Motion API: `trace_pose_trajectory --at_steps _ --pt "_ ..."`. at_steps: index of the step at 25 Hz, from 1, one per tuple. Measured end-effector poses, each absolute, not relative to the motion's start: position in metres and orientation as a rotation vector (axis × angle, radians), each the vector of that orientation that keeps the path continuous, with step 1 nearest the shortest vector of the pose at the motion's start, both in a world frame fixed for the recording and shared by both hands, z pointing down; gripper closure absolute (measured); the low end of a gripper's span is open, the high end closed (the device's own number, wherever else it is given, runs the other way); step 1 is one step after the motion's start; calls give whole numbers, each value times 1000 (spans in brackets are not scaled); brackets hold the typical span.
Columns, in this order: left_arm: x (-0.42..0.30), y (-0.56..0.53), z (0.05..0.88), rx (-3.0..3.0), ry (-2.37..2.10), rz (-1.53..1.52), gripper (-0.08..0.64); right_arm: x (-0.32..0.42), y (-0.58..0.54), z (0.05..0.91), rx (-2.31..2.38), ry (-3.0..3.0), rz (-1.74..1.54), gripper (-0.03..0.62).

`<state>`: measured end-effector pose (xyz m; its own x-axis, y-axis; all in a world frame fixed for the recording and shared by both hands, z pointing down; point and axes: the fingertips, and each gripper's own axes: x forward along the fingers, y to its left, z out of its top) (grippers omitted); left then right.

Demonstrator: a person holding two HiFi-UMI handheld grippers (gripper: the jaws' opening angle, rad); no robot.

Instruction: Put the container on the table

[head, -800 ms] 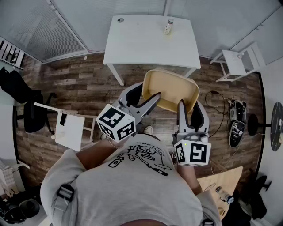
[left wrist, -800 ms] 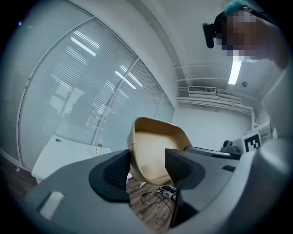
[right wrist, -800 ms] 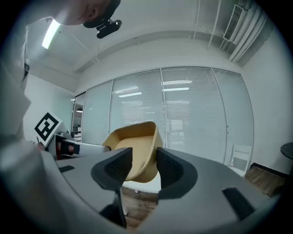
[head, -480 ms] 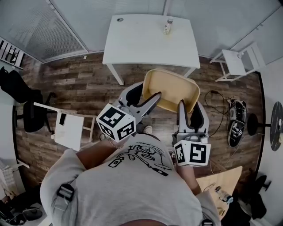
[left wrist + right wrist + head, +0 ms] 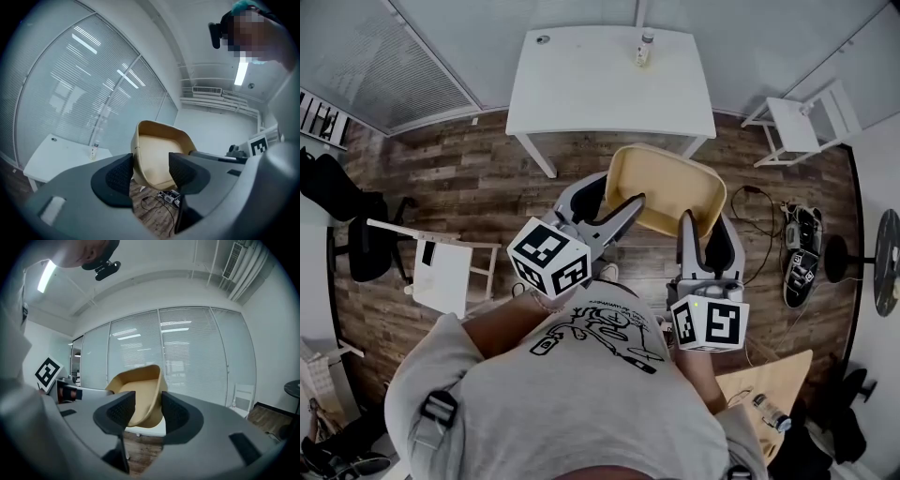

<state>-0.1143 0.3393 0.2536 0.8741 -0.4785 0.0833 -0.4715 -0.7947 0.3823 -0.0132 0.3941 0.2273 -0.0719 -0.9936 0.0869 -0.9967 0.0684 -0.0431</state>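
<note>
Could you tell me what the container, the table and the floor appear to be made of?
The container looks like moulded plastic, matte tan: thin one-piece walls, rounded corners. The table has a smooth white top, probably laminate or painted board. The floor shows brown wood-grain planks, wood or vinyl.

Your white table (image 5: 609, 89) stands at the top centre of the head view, on the wood-plank floor (image 5: 478, 178). At its far edge you have a small bottle (image 5: 644, 52) standing upright, and near its upper-left corner a small round object (image 5: 543, 39). On the floor at the right lie shoes (image 5: 796, 272) and a cable (image 5: 748, 211).
</note>
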Motion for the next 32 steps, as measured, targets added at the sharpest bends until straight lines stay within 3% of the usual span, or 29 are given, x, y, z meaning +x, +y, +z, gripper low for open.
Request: trace_pose_trajectory --at_steps 18,32 --pt "-100 321 273 2587 -771 -8 339 6 370 246 2071 -2324 223 434" --pt "-105 205 267 2574 -778 -30 339 2 251 240 2043 -2323 207 434"
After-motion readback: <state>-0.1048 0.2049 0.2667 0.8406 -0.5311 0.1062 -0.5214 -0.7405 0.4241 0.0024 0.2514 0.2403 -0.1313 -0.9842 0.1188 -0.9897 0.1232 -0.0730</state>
